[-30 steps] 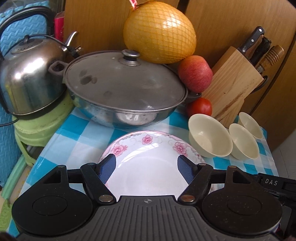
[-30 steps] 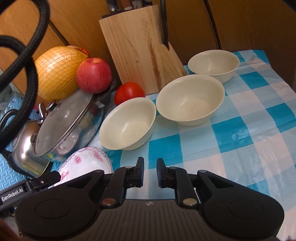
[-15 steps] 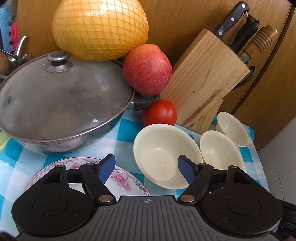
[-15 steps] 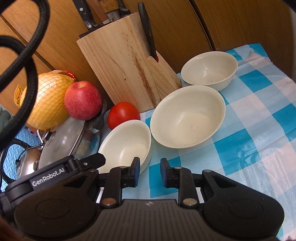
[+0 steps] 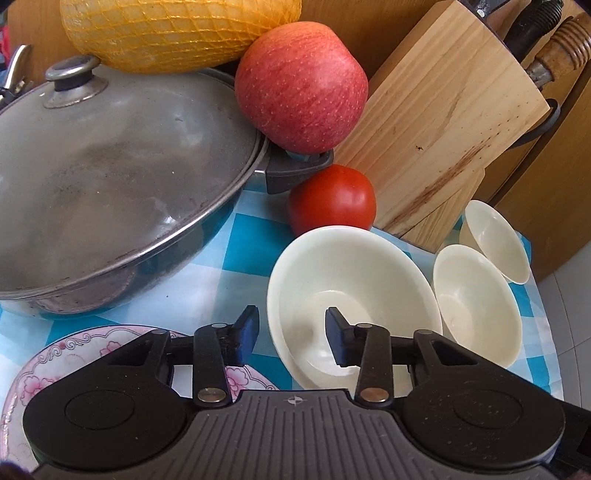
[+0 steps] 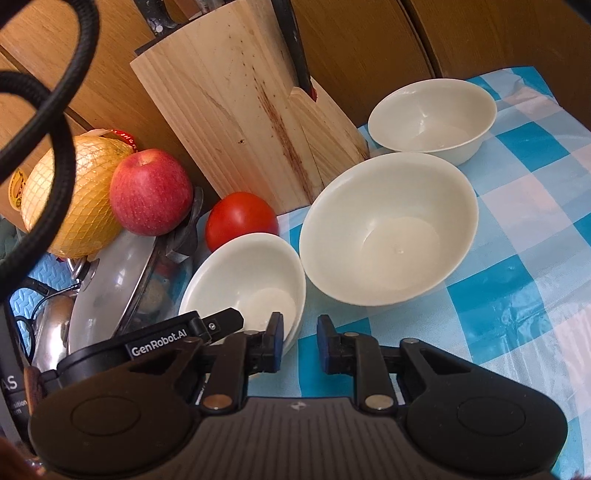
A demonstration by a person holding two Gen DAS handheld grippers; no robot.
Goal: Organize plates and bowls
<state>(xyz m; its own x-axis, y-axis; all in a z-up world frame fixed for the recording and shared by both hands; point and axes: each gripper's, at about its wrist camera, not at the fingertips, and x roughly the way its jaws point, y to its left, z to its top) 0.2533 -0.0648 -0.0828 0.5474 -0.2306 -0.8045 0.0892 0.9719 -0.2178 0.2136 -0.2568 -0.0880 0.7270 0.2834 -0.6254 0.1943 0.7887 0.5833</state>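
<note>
1. Closing on the near bowl (image 5: 351, 280), my left tongs (image 5: 291, 325) straddle its near rim, one pad outside the wall and one inside. The pads do not yet press on the rim.
2. My right tongs (image 6: 299, 332) are drawn nearly together, with only a narrow slit left and nothing in it. They hang over the checked cloth (image 6: 517, 280), just beside the near bowl.
3. Near bowl: cream, upright and empty, standing on the cloth.
4. Middle bowl (image 5: 476, 306): cream, upright and empty, just beside the near bowl. I cannot tell whether the rims touch.
5. Far bowl (image 5: 495, 240): cream and empty, last in the row, near the cloth's edge and beside the knife block (image 5: 443, 122).
6. Plate (image 5: 74, 350): white with pink flowers. It lies flat on the cloth beside the near bowl, partly hidden under my left tongs.
7. Tomato (image 5: 332, 199): on the cloth between the near bowl and the foot of the knife block.
8. Pan (image 5: 110, 166): metal with its lid on, behind the plate.
9. Apple (image 5: 299, 85): resting on the pan's side handle.
10. Netted yellow fruit (image 5: 166, 33): behind the pan, next to the apple.
11. Kettle (image 6: 51, 325): metal, beyond the pan.
</note>
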